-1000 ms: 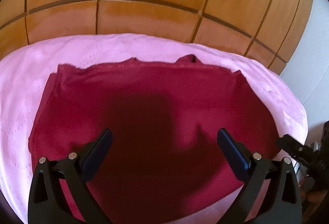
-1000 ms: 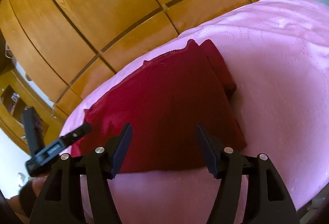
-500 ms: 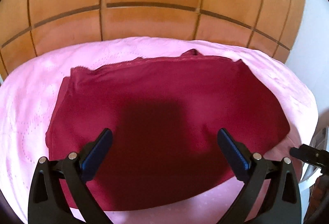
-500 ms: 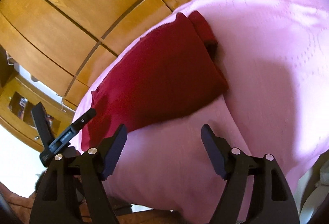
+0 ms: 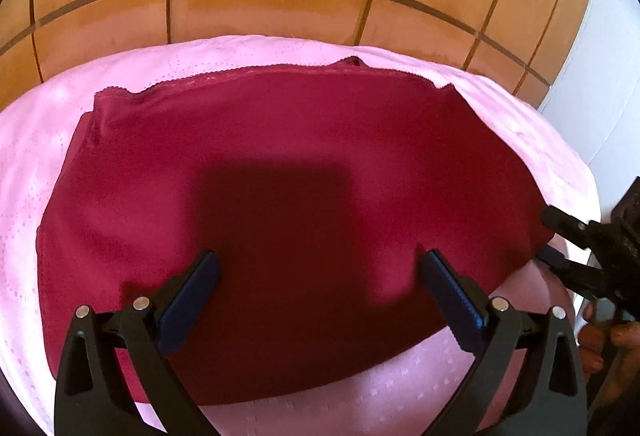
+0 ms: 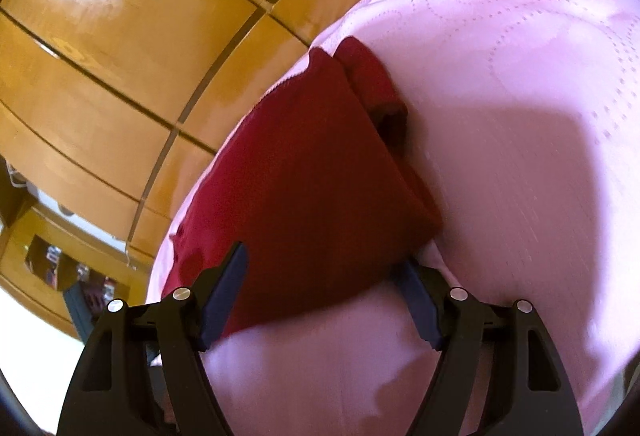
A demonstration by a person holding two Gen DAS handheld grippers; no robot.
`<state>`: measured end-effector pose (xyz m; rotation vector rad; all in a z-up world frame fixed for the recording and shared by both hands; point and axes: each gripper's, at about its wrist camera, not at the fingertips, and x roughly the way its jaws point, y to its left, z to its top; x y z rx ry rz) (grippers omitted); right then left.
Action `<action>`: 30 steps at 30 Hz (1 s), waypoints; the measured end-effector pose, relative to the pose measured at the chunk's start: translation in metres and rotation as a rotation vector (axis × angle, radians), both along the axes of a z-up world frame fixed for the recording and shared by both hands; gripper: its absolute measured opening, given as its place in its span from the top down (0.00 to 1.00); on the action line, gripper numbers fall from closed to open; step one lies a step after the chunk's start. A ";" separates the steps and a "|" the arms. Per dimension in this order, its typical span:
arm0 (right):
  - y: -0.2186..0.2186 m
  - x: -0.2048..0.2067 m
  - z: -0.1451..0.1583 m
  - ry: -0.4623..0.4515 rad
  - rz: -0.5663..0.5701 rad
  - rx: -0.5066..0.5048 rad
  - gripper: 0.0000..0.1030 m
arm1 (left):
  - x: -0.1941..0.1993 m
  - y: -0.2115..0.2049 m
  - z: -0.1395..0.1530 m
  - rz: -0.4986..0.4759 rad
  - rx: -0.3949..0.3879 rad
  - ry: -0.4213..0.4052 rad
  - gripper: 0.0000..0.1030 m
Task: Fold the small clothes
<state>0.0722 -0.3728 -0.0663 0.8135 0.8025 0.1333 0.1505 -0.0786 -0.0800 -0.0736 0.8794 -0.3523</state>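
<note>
Both claws, the left claw [image 5: 318, 300] and the right claw [image 6: 320, 296], hang with fingers apart over the red garment [image 5: 280, 195] lying flat on the pink bedspread [image 5: 240, 51], so the next fold likely needs a corner pinched first.

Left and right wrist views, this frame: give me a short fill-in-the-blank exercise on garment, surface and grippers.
1. The garment is dark ___ in colour.
2. It lies on a ___ quilted cover.
3. The left gripper has its jaws ___, holding nothing.
4. Behind the cover stands a panelled ___ wall.

Missing words: red; pink; open; wooden
</note>
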 end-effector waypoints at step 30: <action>-0.025 0.065 -0.023 -0.060 -0.166 0.106 0.71 | 0.006 -0.023 -0.019 0.046 0.165 0.067 0.02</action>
